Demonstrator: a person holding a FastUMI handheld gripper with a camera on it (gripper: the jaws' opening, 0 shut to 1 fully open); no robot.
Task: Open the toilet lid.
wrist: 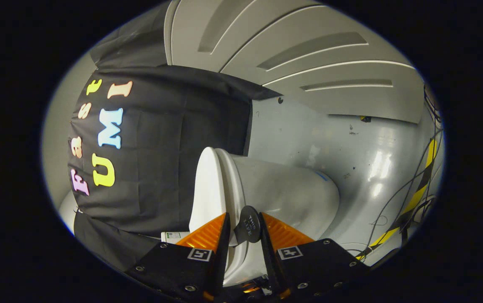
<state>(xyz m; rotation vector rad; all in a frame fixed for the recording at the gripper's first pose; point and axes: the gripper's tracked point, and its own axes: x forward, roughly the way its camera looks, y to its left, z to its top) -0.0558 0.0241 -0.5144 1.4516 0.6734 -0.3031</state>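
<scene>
Spreading from twelve to three o'clock, the glossy grey floor [350,147] carries the white ceramic toilet bowl [292,193], which lies near the centre because the camera is rolled sideways. Against its nine o'clock side sits the white plastic toilet lid [205,189], apparently raised only slightly off the seat. At six o'clock the claw [243,229] stands narrow, its fingers [207,233] closing on the small round dark tab [247,225] fixed to the lid's edge as a lifting handle; whether both press it, I cannot tell. Swinging the tab towards nine o'clock should open the lid.
</scene>
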